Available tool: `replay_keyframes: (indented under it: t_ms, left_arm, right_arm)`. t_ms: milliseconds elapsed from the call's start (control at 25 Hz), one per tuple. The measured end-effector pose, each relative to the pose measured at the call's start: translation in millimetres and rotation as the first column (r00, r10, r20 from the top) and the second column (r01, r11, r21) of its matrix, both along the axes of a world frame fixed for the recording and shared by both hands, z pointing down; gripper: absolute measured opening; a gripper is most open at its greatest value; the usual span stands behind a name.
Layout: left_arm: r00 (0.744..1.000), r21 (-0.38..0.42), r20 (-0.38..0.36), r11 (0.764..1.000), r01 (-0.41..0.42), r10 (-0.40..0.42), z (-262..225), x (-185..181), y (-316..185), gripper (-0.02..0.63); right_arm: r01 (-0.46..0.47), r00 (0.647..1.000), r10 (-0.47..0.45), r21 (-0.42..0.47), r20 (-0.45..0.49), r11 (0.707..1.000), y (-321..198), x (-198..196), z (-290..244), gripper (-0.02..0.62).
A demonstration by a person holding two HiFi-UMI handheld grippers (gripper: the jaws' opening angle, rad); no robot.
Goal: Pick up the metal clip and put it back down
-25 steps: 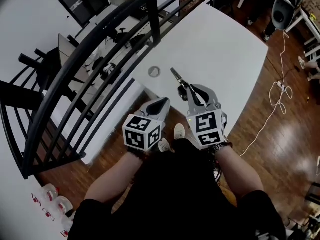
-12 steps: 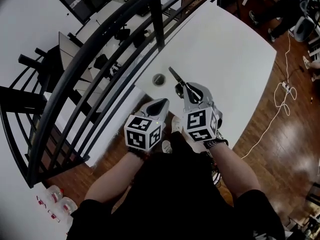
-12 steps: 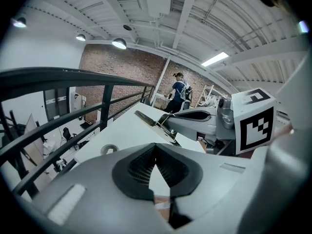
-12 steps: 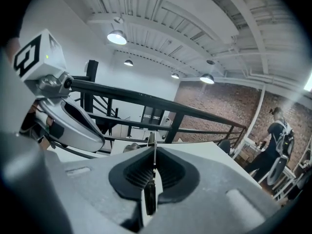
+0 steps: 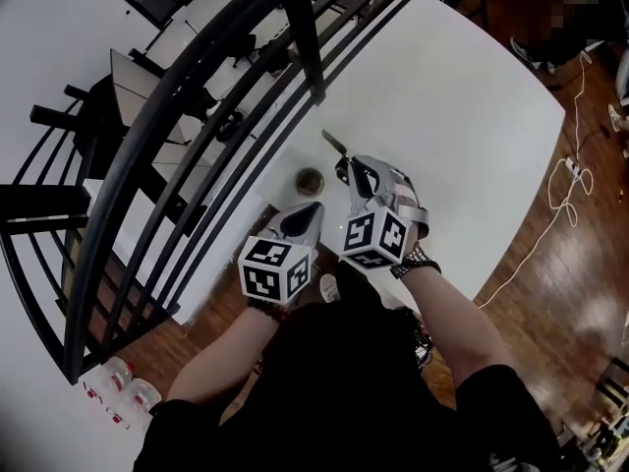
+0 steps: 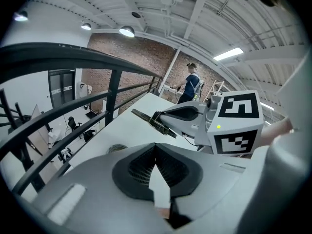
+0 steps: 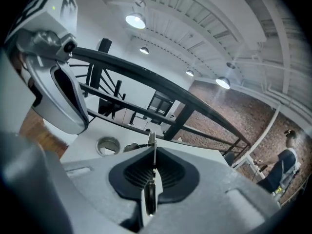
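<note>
The right tool [image 5: 349, 170] is pinched tight on a long, thin, dark metal clip [image 5: 334, 147], gripping it by its rear end. Most of the clip's length juts out past the tips. In the head view its long axis runs from 5 o'clock to 11 o'clock, and the free end points at 11 o'clock, over the white desk [image 5: 462, 116] near its left edge. In the right gripper view the clip stands edge-on in the seam between the pads, a narrow blade rising straight toward 12 o'clock. No view shows whether the free end touches the desk.

The left tool [image 5: 314, 206] sits at 7 o'clock of the right one, with its jaws pressed together and nothing between them. Its tip aims toward 1 o'clock.

A small round metal-rimmed hole in the desk [image 5: 310, 180] lies at 9 o'clock of the right tool's tips. It is just beyond the left tool's tip and at 7 o'clock of the clip's free end, apart from the clip.

A black metal railing with curved bars [image 5: 197, 116] runs alongside the desk's left edge. It crosses the head view from 7 o'clock to 1 o'clock, and the clip's point heads toward it. A brown wooden floor [image 5: 550, 293] lies past the desk at 4 o'clock, with a white cable [image 5: 531, 234] trailing across it. In the left gripper view a person [image 6: 191, 84] stands far off, beyond the far end of the desk.
</note>
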State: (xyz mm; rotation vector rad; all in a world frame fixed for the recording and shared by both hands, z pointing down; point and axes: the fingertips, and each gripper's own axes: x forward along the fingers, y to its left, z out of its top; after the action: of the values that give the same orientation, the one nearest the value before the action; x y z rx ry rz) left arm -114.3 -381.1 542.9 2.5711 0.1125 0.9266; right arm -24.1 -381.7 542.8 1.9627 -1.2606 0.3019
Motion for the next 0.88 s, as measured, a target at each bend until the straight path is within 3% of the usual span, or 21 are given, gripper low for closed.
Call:
replay_keyframes:
  t_ms: [440, 880]
  left_arm:
    - [0.997, -0.021, 0.076, 0.999, 0.031, -0.029, 22, 13, -15, 0.011]
    - [0.993, -0.021, 0.107, 0.998, 0.053, -0.051, 38, -11, -21, 0.011]
  right_arm:
    - [0.095, 0.990, -0.104, -0.096, -0.097, 0.991, -41, 26, 35, -0.003]
    - [0.127, 0.977, -0.147, -0.132, -0.155, 0.983, -52, 12, 60, 0.002]
